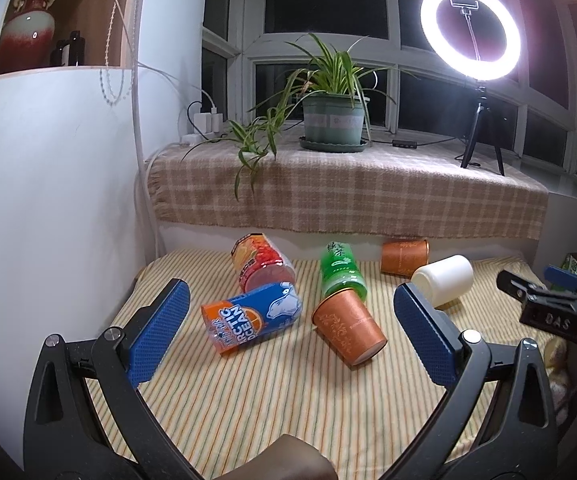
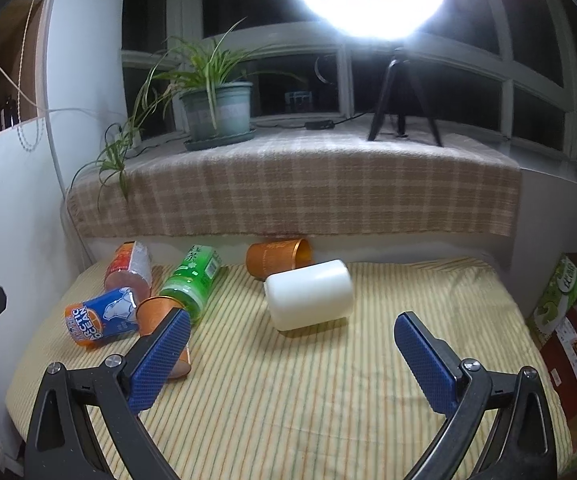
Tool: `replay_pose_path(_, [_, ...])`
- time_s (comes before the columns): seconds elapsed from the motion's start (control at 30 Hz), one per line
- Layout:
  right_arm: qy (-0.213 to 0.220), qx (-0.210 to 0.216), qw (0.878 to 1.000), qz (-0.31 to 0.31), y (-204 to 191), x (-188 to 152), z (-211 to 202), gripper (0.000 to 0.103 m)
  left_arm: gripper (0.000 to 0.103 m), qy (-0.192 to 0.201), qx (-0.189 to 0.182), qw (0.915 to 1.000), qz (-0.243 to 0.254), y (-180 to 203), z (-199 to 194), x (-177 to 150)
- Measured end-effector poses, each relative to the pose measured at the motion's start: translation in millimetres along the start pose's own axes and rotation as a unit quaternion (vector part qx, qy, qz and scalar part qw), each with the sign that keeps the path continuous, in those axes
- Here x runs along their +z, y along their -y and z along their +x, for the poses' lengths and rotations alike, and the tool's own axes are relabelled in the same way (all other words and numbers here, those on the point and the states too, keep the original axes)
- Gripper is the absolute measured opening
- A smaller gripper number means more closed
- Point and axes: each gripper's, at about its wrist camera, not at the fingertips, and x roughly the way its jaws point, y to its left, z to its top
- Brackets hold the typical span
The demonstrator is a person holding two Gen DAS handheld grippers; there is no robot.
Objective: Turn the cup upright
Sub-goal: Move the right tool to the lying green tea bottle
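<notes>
Several cups lie on their sides on a striped cloth: a white cup, an orange cup, a second orange cup at the back, a blue-orange cup, a green cup and a red cup. My left gripper is open and empty, hovering before the blue-orange and orange cups. My right gripper is open and empty, just in front of the white cup; it also shows in the left wrist view.
A raised sill with a checked cloth runs behind the cups, bearing a potted plant and a ring light on a tripod. A white wall stands at left. Boxes stand beyond the right edge.
</notes>
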Motion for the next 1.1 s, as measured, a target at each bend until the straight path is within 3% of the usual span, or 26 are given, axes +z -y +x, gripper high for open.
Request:
replay_pose_path(0.53, [-0.083, 0.096, 0.992, -0.021, -45, 43, 93, 0.103, 0.103, -0.037, 0.040, 0.9984, -0.015, -45, 1, -22])
replay_pose_path(0.73, [-0.135, 0.130, 0.982, -0.014, -76, 61, 141, 0.102, 0.103, -0.050, 0.057, 0.9969, -0.020, -60, 2, -32])
replay_pose_path(0.9, [-0.192, 0.163, 0.968, 0.023, -91, 65, 183, 0.094, 0.103, -0.059, 0.070, 0.9953, -0.029, -74, 4, -38])
replay_pose_path(1.1, [-0.245, 0.166, 0.954, 0.053, -98, 61, 224, 0.084, 0.103, -0.066, 0.081, 0.9938, -0.038, -87, 5, -44])
